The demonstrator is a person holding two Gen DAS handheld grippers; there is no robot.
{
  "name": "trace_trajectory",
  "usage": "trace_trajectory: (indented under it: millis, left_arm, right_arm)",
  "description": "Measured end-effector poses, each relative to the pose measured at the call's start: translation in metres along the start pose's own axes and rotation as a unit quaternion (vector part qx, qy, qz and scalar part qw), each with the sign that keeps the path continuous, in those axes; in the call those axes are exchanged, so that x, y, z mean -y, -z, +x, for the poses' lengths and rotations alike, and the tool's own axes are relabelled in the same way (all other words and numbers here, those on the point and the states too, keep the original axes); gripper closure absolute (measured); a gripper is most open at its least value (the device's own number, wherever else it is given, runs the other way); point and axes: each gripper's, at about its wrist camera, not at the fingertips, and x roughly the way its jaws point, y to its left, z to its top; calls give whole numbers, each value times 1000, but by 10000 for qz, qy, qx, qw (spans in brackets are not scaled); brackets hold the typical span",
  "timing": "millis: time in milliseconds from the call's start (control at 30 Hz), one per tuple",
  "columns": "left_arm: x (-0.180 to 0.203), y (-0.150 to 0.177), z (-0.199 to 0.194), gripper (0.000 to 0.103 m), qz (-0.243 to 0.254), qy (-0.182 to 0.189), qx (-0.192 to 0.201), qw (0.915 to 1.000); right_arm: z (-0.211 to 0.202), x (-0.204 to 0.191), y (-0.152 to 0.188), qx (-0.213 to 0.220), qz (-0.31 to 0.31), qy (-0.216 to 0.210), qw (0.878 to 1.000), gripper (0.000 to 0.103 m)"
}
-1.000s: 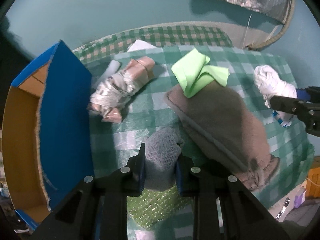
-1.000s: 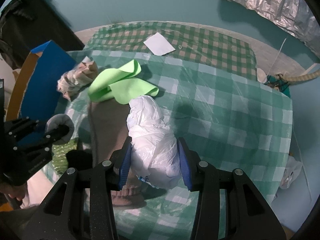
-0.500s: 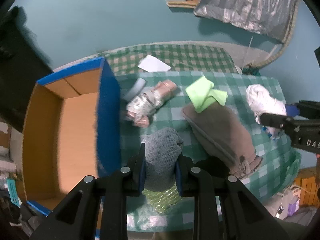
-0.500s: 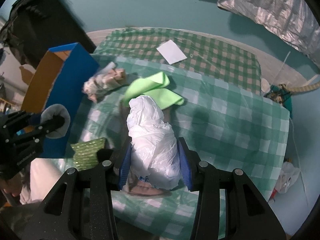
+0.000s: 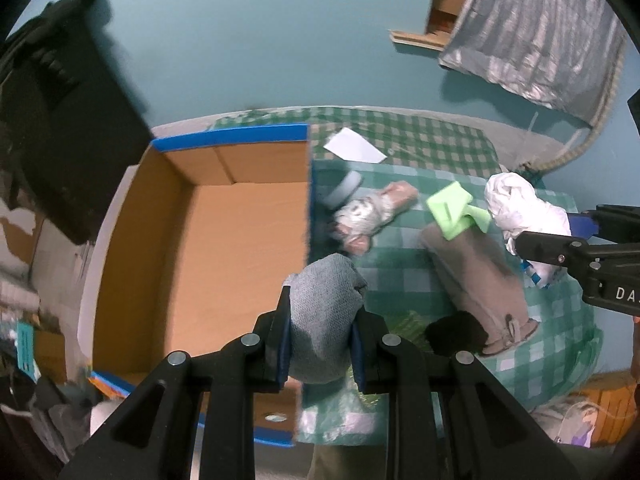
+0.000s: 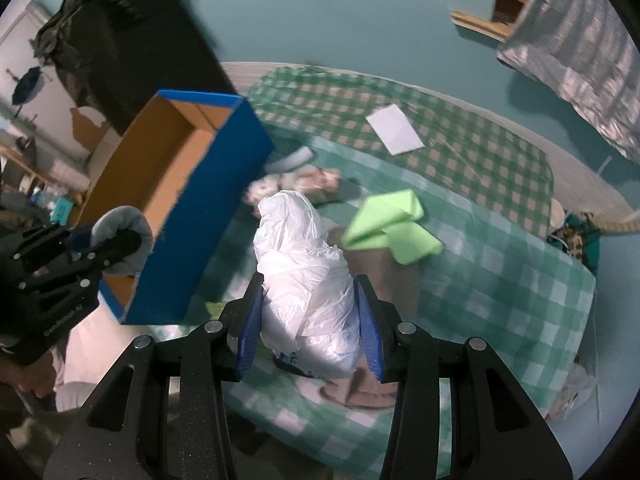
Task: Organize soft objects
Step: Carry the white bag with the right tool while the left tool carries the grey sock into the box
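Note:
My left gripper [image 5: 320, 340] is shut on a rolled grey cloth [image 5: 324, 304], held high by the right wall of the blue cardboard box [image 5: 224, 248]; the grey cloth also shows in the right wrist view [image 6: 124, 240]. My right gripper [image 6: 310, 332] is shut on a crumpled white plastic bag [image 6: 304, 276], held above the table; the bag also shows in the left wrist view [image 5: 520, 208]. On the green checked table [image 6: 500, 280] lie a lime green cloth [image 6: 392, 224], a brown cloth [image 5: 476, 280] and a silver-pink wrapped bundle [image 5: 368, 216].
A white paper sheet [image 6: 394, 130] lies at the table's far side. A pale foam piece [image 5: 344, 188] sits against the box. A green bubble-wrap piece [image 5: 408, 324] lies near the front edge. A dark cabinet [image 5: 60, 120] stands left; a silver cover [image 5: 540, 28] hangs far right.
Both grippers have risen well above the table with their loads. The left gripper has moved left, so the box's inside now shows. The right gripper has moved left towards the box.

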Motion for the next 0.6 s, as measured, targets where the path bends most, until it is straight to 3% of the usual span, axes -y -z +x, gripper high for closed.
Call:
trace_trajectory:
  millis: [600]
  left_arm:
    - [-80,13,7,79,-749,-377,-99,9964]
  right_arm:
    - [33,-98,-57,-122,-826,-368,9958,60]
